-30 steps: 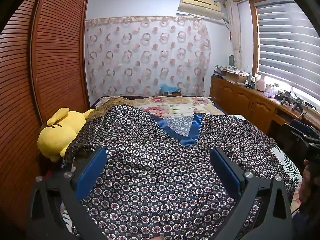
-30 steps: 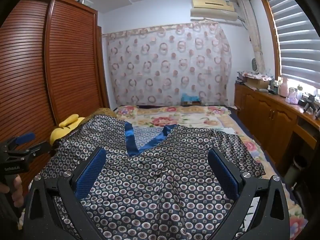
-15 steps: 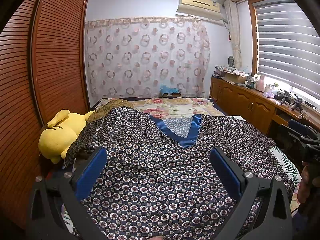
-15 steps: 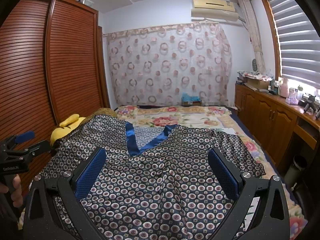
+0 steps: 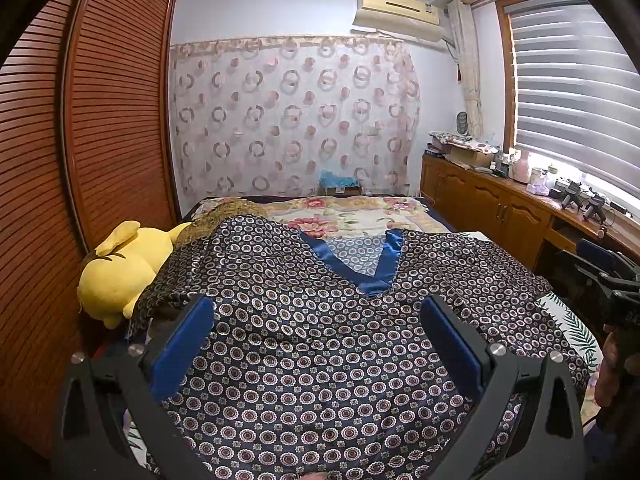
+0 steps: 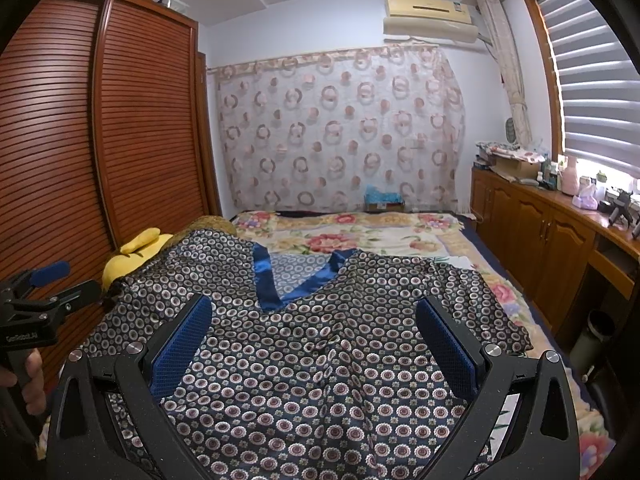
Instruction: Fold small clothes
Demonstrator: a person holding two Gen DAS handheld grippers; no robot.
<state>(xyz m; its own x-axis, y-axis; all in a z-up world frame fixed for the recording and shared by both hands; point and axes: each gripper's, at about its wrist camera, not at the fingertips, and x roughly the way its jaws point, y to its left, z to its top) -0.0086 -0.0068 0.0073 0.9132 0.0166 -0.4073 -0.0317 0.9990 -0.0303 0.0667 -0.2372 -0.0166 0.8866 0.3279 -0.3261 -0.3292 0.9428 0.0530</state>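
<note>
It's a bedroom w/ a big bed (image 6: 404,240) under a flowery blanket, brown slat doors on one side & a long wood cupboard on the other. The small top (image 5: 320,344), dark w/ little rings & a shiny blue neck, lies spread flat across the near end of the bed, one sleeve reaching each side edge. The left claw (image 5: 316,344) hangs over the top w/ its blue pads wide apart, holding nothing. The right claw (image 6: 314,342) is the same: wide apart, nothing in it. What could go wrong, I think: the cloth looks slippy, so a pinch may slide off or grab 2 layers & the fold goes crooked. The bumps in the middle could get folded in & stay. The left sleeve lies on a yellow plush toy (image 5: 120,268) at the bed's edge, so it may snag or pull the toy. Boxes etc: a small box (image 6: 385,205) w/ blue stuff on top sits at the far end of the bed; can't tell what's inside.
</note>
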